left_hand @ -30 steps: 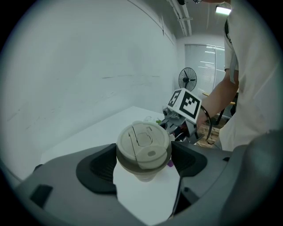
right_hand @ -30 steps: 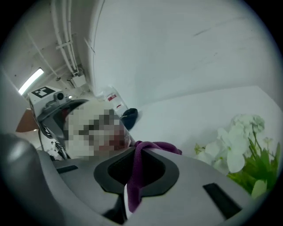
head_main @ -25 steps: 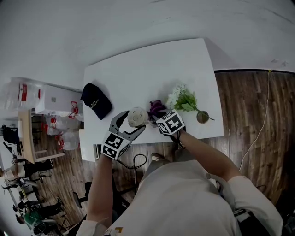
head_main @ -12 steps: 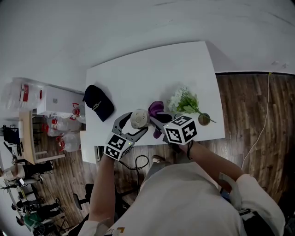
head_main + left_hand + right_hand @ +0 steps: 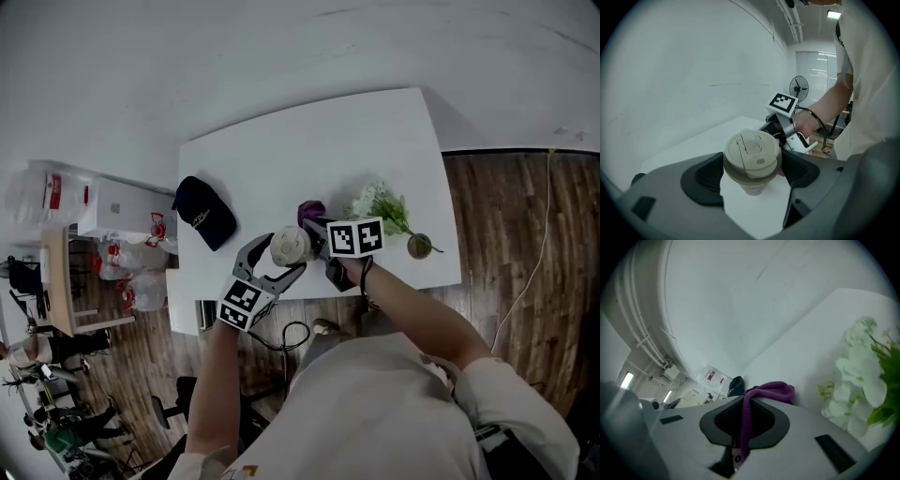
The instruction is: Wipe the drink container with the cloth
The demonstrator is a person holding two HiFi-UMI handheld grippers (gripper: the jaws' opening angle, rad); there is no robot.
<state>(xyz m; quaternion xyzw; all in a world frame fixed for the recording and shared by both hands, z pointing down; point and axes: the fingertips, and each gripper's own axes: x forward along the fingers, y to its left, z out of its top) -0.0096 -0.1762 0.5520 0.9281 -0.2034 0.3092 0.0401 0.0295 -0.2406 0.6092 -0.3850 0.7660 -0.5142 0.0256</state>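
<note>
The person wears a pale shirt (image 5: 375, 412) with short sleeves. The left gripper (image 5: 278, 254) and right gripper (image 5: 315, 228) are grey, with black-and-white cubes (image 5: 354, 236).

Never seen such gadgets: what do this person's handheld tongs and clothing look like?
The left tongs and right tongs are grey with black inner pads; each carries a cube of black-and-white square markers. The person wears a light short-sleeved top.

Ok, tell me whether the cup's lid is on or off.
On: the lid sits on the cup, which the left tongs grip.
</note>
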